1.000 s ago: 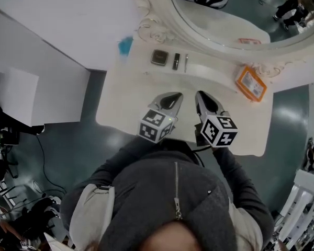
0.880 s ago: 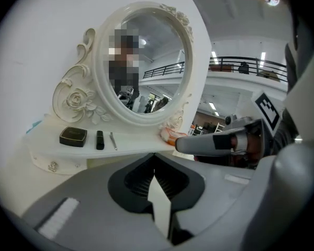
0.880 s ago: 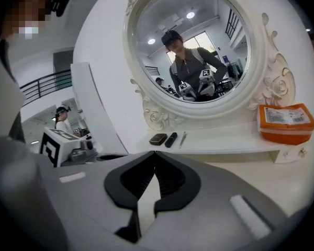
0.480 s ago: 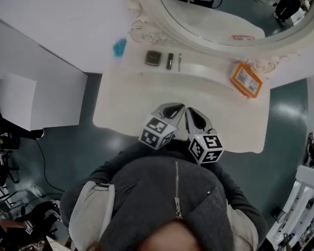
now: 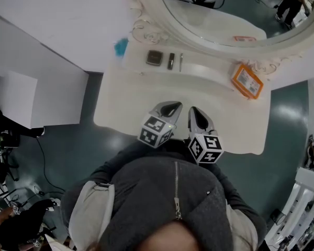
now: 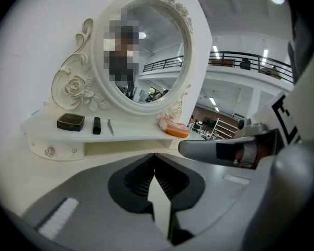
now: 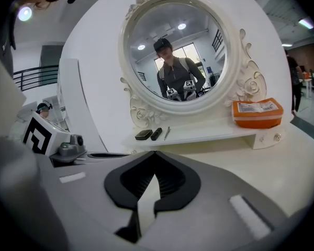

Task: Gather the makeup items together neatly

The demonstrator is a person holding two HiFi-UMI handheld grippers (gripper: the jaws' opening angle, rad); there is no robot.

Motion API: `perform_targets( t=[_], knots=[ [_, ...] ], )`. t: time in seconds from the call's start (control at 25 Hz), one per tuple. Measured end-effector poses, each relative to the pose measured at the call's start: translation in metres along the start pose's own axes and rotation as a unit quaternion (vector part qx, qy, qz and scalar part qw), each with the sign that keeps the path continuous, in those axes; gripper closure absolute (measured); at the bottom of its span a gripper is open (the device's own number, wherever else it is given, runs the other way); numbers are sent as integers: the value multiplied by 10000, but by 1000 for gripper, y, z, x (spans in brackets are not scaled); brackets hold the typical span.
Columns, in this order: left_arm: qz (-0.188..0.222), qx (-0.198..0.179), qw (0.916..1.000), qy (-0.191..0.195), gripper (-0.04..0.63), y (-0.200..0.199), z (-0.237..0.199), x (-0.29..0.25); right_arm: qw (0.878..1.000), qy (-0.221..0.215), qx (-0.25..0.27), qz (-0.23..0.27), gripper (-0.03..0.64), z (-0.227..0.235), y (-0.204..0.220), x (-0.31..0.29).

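The round mirror [image 5: 235,14] in its carved white frame stands at the back of a white table [image 5: 131,103], and a raised shelf [image 5: 209,72] runs beneath its lower rim. On that shelf, below the mirror's left scroll, the makeup lies in a short row: a dark compact [image 5: 154,57], a black tube [image 5: 170,61] just beside it, and a thin stick [image 5: 181,62] next to that, all close together but none touching. Below the mirror's other side sits an orange box [image 5: 247,81], well apart from the row. A small blue thing [image 5: 121,46] shows past the left scroll at the shelf's end (too blurred to say what it is). In front of the mirror, over the table's near edge, the left gripper [image 5: 172,105] and right gripper [image 5: 194,111] hover side by side, tips towards the glass. Each has its jaws pressed together with nothing between them. The three items lie well ahead of both sets of fingertips, towards the mirror's left side, so the left gripper is the nearer one. A stretch of table and the shelf's front edge lie between the tips and the row.
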State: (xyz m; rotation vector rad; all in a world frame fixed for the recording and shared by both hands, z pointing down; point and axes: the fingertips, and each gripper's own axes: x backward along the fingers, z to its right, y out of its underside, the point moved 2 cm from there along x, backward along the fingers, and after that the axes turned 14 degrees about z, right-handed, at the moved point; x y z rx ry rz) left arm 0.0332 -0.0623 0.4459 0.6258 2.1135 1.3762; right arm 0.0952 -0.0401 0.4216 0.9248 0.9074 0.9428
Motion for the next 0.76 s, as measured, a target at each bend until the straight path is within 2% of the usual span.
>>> perform_targets(
  t=[0.44,0.76],
  knots=[
    [15,14,9999,-156,586,1,-6,9,9998,-169,20,-45,615,-7,-3,-8],
    [141,-10,9997,-223,586,-9,-13,18,9971,-688,321,-35,615,-25,-16,-19]
  ],
)
